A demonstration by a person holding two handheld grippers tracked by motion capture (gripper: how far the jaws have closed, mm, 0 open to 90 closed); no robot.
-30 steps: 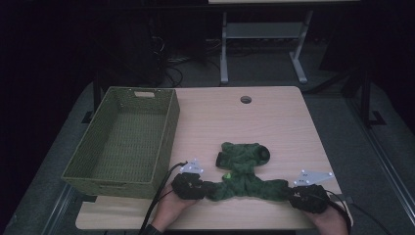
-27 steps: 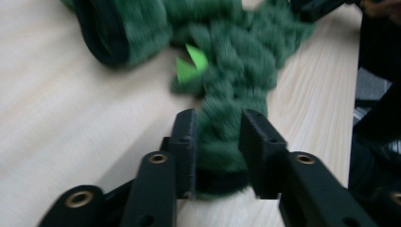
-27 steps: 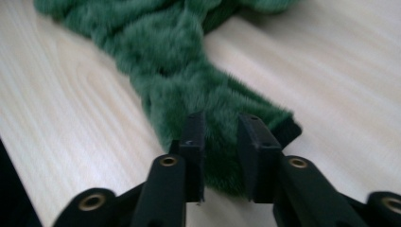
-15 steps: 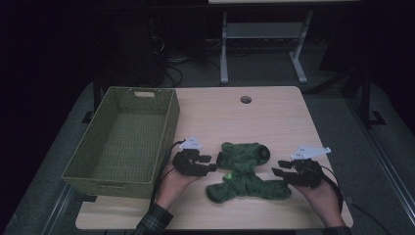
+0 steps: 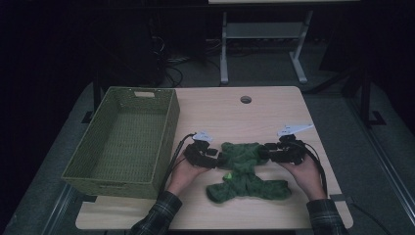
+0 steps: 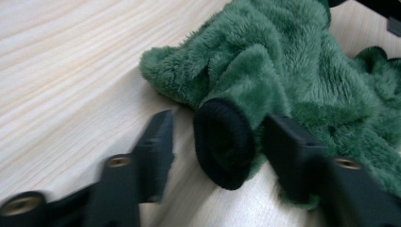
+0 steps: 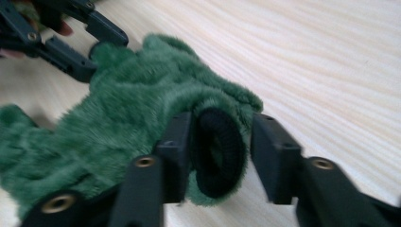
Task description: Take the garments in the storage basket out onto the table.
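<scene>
A fuzzy green garment (image 5: 244, 174) lies crumpled on the wooden table (image 5: 235, 117) near its front edge. My left gripper (image 5: 216, 157) sits at the garment's left sleeve. In the left gripper view its jaws (image 6: 218, 122) stand open on either side of the sleeve's black ribbed cuff (image 6: 222, 144). My right gripper (image 5: 266, 152) is at the right sleeve. Its jaws (image 7: 222, 122) straddle the other black cuff (image 7: 217, 146), open, the left jaw touching it and the right one a little apart. The left gripper (image 7: 71, 42) also appears at the far side of the green garment (image 7: 123, 113).
A green woven basket (image 5: 112, 183) stands on the table's left side, with nothing in it. A round cable hole (image 5: 245, 99) is at the back middle. Beyond the table a metal stand (image 5: 224, 49) rises from the dark floor.
Both grippers have moved away from the table's front edge, forward and inward along the garment, to the two sleeve cuffs. The garment has bunched a little.
</scene>
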